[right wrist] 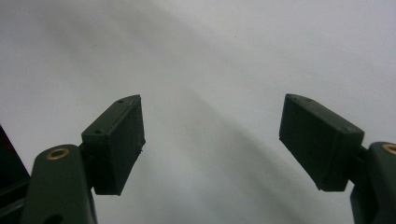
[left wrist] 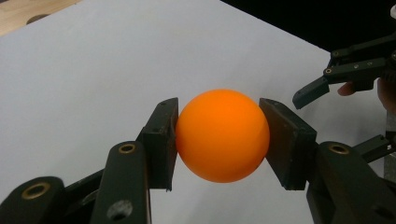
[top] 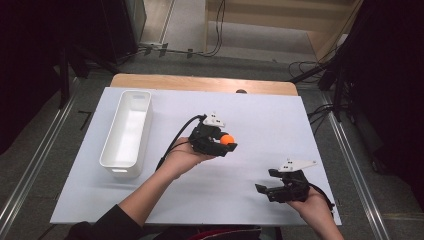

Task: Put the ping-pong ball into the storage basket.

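Both pads of the left gripper (top: 226,145) press against the sides of a small smooth orange ball (top: 227,139), one on each flank, so the ball is clamped between them and held clear above the table; the left gripper view shows the ball (left wrist: 222,135) squeezed between the two black fingers (left wrist: 161,140). Fingers of the right gripper (top: 267,181) stand wide apart with nothing between them, and the right gripper view shows those black pads (right wrist: 117,142) spread over bare white surface.

By size, the largest thing is the wide white sheet-covered table (top: 260,120), with a strip of light wooden edge (top: 200,82) showing along its far side. Next comes the long white rectangular plastic bin (top: 126,132), standing on the left part of the table, well apart from the ball. The left gripper sits near the middle of the table, to the right of the bin. The right gripper is near the front right corner, well apart from the ball, and also appears at the right edge of the left gripper view (left wrist: 345,74)
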Motion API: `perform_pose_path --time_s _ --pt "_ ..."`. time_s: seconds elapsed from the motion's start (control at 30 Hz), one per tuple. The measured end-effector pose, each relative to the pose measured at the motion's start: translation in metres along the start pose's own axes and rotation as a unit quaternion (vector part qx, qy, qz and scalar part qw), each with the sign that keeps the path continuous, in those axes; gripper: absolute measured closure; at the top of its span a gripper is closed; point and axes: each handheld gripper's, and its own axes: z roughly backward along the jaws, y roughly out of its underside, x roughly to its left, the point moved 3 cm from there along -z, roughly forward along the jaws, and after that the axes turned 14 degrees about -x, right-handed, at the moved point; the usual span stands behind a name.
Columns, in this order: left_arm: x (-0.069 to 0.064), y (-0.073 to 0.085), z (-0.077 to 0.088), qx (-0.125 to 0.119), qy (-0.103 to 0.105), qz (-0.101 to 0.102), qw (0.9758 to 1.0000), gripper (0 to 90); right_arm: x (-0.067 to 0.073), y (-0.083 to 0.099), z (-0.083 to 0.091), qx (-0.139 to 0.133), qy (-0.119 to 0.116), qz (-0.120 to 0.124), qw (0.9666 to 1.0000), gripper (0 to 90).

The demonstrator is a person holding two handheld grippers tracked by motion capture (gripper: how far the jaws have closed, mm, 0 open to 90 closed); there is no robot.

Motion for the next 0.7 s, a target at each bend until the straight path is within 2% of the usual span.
perform_pose_path --time_s 0.3,0.7 --pt "0.009 -0.004 0.009 -0.005 -0.012 0.006 0.9999 48.7 0.001 -0.001 -0.001 0.000 -0.001 0.000 1.0000 20.7" --pt "0.024 -0.005 0.023 -0.010 -0.040 0.011 0.9991 48.7 0.001 -0.003 -0.002 -0.001 -0.004 0.004 1.0000 20.7"
